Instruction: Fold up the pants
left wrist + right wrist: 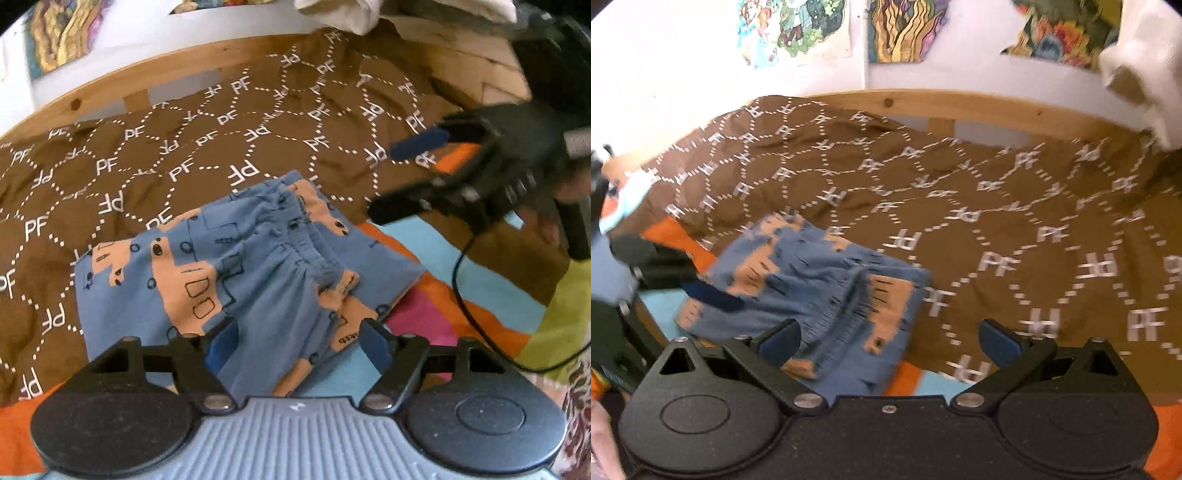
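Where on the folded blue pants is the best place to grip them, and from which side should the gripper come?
Probably the near edge of the blue pants, where the stacked layers end over the striped sheet. The open left gripper already straddles that edge, so coming in low from the near side could pinch all layers together. The gathered waistband is bulkier and ridged, so a grip there may catch only some layers.

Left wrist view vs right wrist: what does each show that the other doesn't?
Left wrist only: the right gripper from outside, open and empty, its black cable, a green patch.
Right wrist only: the cartoon poster on the wall.
Both: folded blue pants, brown PF blanket, wooden bed rail. Left gripper open above the pants.
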The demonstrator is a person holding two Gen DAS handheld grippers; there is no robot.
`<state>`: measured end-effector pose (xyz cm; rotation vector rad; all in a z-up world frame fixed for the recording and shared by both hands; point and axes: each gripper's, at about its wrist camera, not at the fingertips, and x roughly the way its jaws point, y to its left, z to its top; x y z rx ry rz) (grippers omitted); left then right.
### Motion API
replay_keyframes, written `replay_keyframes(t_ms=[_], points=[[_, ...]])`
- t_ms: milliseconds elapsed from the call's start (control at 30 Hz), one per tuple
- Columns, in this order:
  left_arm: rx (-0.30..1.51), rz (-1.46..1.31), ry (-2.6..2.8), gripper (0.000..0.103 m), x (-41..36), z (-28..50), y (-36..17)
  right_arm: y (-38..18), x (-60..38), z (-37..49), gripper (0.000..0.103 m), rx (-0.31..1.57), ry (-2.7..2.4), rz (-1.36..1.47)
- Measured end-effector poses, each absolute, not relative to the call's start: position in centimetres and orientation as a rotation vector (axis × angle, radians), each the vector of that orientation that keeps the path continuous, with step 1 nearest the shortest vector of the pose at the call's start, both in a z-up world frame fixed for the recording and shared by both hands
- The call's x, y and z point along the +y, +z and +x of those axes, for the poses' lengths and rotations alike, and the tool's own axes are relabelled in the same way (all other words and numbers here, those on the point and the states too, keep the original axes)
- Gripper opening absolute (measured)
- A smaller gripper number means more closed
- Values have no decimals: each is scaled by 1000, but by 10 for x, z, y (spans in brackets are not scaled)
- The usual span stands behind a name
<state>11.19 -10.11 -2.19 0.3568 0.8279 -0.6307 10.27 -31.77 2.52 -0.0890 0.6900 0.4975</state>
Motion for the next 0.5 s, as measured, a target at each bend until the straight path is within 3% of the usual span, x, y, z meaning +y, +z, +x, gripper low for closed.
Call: replay_keyframes(t_ms=[167,333,500], points=[[805,480,-619,53,-113,106,-28,25,-309,120,85,720,560,-34],[801,496,-630,27,-113,109,-29,17,-300,136,56,758,569,-9],[849,408,-631,19,-104,121,-27,7,-293,152,55,800,577,21]])
